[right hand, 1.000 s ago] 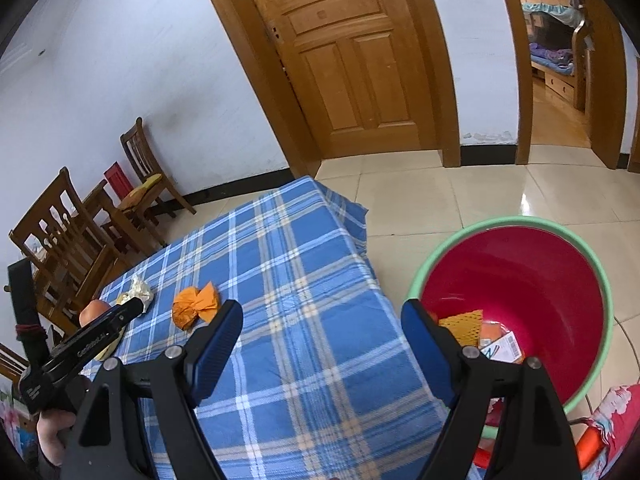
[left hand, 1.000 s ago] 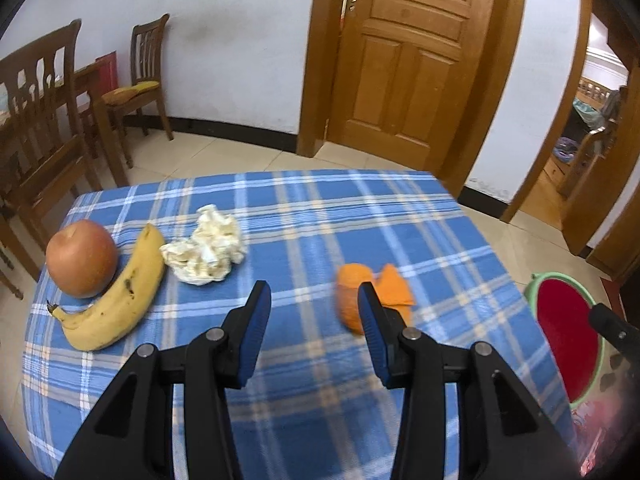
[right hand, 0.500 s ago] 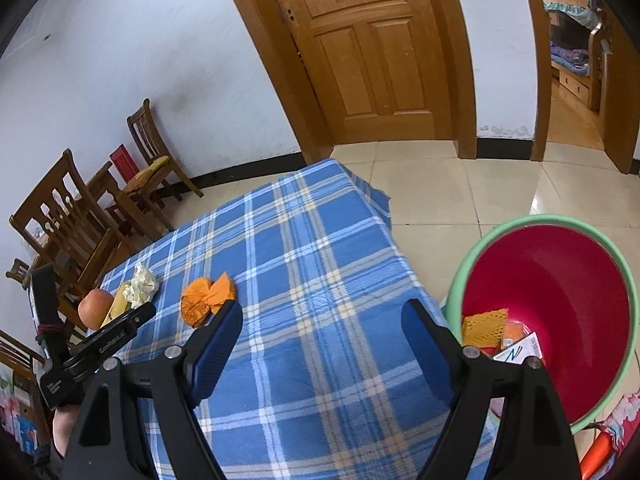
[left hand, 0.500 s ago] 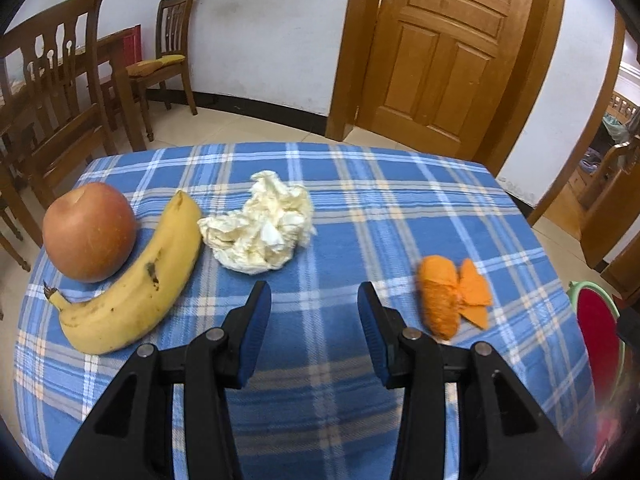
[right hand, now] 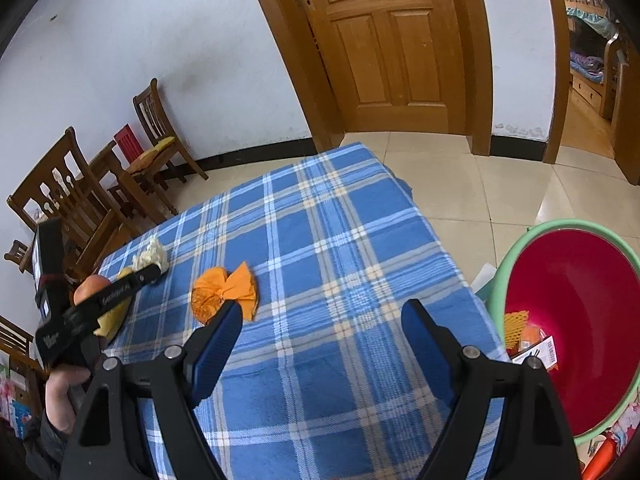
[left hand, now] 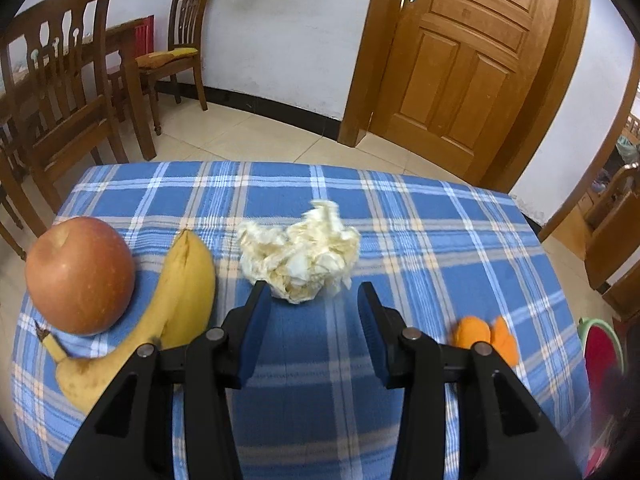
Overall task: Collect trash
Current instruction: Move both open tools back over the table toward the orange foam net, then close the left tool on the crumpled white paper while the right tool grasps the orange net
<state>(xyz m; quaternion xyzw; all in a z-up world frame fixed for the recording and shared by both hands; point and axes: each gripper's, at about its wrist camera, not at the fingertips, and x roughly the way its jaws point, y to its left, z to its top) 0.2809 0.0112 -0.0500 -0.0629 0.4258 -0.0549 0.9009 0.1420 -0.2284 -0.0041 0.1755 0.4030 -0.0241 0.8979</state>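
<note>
In the left wrist view, the left gripper (left hand: 310, 300) has its jaws apart and empty over the blue checked counter (left hand: 420, 240), with a crumpled tissue (left hand: 300, 252) lying just ahead between them, a banana (left hand: 176, 296) and an apple (left hand: 80, 276) touching each other to the left, and an orange wrapper (left hand: 486, 336) to the right. In the right wrist view, the right gripper (right hand: 322, 322) hangs with jaws wide apart and empty above the counter's near edge, the orange wrapper just beyond its left jaw. A red bin (right hand: 580, 320) with a green rim stands on the floor to the right, holding scraps of trash.
</note>
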